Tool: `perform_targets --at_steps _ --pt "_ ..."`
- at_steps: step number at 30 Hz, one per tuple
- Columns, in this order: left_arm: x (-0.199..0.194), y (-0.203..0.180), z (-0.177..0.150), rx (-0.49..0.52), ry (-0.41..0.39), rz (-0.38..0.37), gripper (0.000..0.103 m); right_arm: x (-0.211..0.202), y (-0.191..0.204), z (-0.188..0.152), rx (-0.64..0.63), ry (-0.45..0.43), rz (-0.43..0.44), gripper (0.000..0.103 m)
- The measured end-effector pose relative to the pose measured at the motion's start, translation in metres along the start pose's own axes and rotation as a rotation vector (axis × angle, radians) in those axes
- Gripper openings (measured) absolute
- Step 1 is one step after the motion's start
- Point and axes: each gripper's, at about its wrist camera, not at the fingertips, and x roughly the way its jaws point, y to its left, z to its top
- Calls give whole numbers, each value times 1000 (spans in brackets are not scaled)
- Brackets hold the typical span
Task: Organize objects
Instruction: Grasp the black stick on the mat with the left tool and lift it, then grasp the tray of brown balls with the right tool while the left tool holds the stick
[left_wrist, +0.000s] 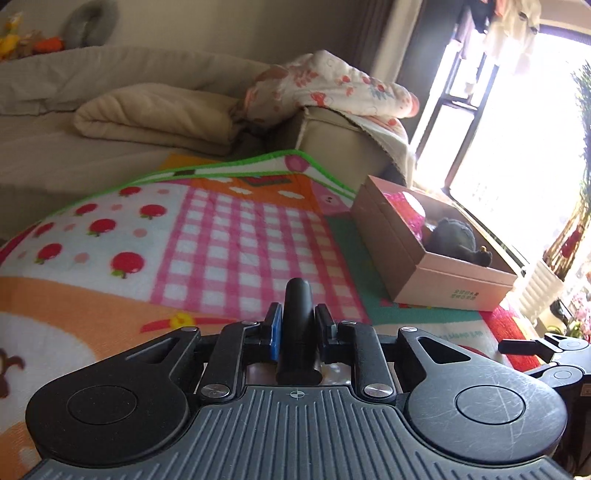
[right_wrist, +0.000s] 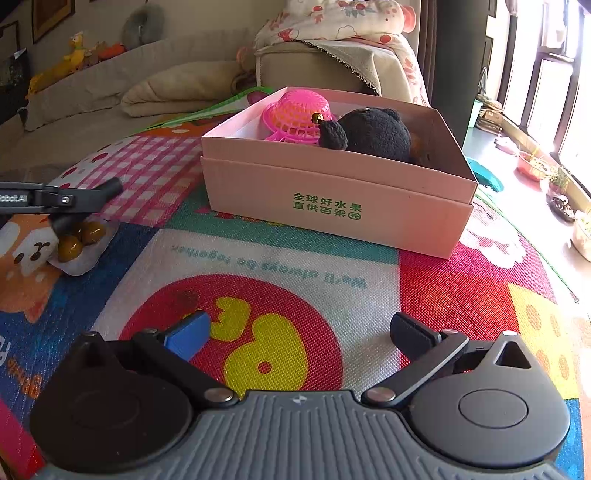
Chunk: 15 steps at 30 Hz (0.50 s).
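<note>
Left wrist view, item one: my left gripper (left_wrist: 298, 325) is clenched on a black curved handle-like object (left_wrist: 298, 314), which stands upright between the blue pad and the black pad; I cannot tell what it is. Beneath it lies the patterned play mat (left_wrist: 207, 236).

Item two: pink cardboard box (left_wrist: 436, 280), on the mat ahead and to the right, near the window. It holds a black plush toy (left_wrist: 454, 236) and a pink plastic mesh hat (left_wrist: 410, 210).

Right wrist view, item three: my right gripper (right_wrist: 299, 336) hangs released, fingers wide apart over the mat's red circle with yellow duck, holding nothing. The box (right_wrist: 332, 199) sits straight ahead, green lettering on its near wall; the plush (right_wrist: 373, 133) touches the hat (right_wrist: 299, 114) inside.

Item four: small pack of round brown pieces (right_wrist: 79, 240), on the mat at left, just under the left gripper's (right_wrist: 85, 195) tip.

Item five: beige sofa (right_wrist: 110, 85) with folded blanket behind.
</note>
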Motion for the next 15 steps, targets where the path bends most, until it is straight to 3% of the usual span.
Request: perform_targets --at_steps 3,5,10,15 --pt "-24 38 -3 -83 5 102 22 7 18 13 -35 28 74 103" --pt "-35 59 -6 -144 5 123 22 8 43 22 -84 22 131 103" --pt "-51 100 -9 -338 -24 21 22 15 129 38 -316 -17 242 103" --pt "-55 103 -12 -351 -44 -15 22 45 177 57 -328 55 267 103"
